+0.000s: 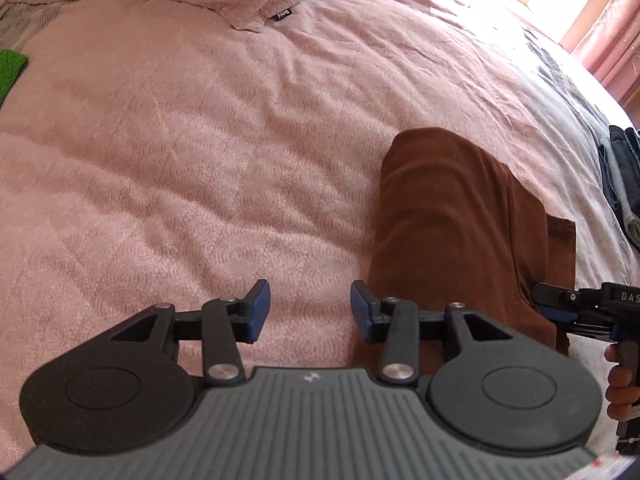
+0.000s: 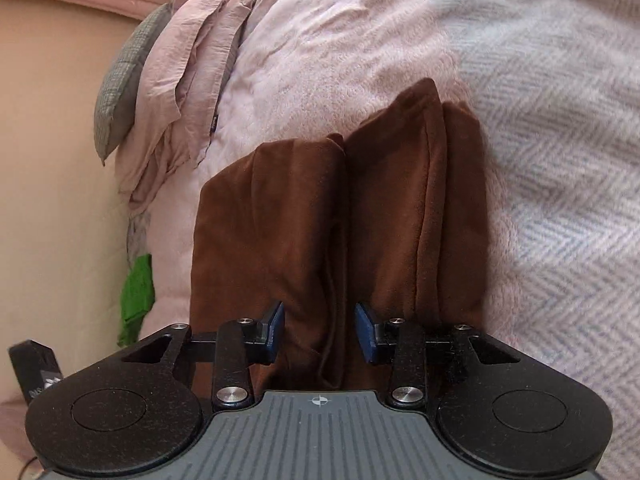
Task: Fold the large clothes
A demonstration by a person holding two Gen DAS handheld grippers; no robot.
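Right gripper (image 2: 319, 330) hangs over the near end of the folded brown garment (image 2: 332, 216), fingers apart and empty. Garment lies on the bed (image 2: 360, 40), long axis running away from the fingers. Left gripper (image 1: 310, 312), fingers apart and empty, sits beside the garment's left edge over bare bedspread.

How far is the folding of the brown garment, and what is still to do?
Done: the brown garment already lies folded lengthwise into a long strip on the pink bedspread. In hand: nothing; the left gripper and the right gripper are both open, with no cloth pinched. Left: probably folding the strip across into a compact stack, perhaps setting it with the dark clothes nearby.
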